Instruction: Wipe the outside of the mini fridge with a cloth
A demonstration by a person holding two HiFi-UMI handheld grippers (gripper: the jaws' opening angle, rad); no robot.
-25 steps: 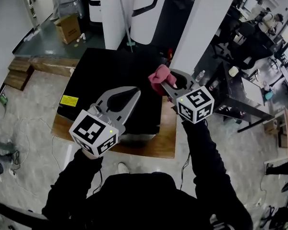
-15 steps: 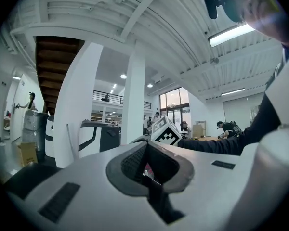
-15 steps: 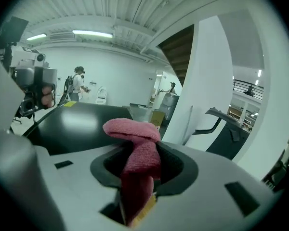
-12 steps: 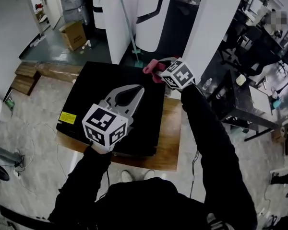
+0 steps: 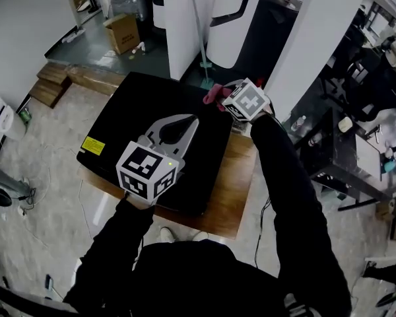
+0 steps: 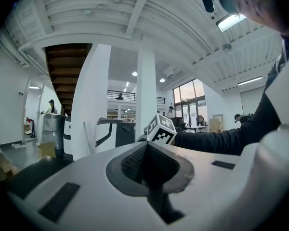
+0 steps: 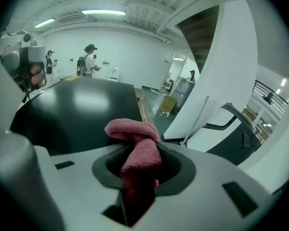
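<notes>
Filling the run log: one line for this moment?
right gripper: shut on cloth, at fridge far corner | left gripper: shut, empty, over fridge

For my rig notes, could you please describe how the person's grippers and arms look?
The left gripper and right gripper both have pale grey tapered tongs with dark pads, and each carries a white cube with black square markers. The sleeves are black.

- Bright, even indoor light; head view sharp, shadows faint.
- Both gripper views fisheye: black corners, lines bent at the edges.
- Tube lights (image 7: 103, 12) overhead; soft glare patch on the black fridge (image 7: 82, 97).
- Jaws up close slightly soft.
- Windows (image 6: 188, 93) washed out.
</notes>
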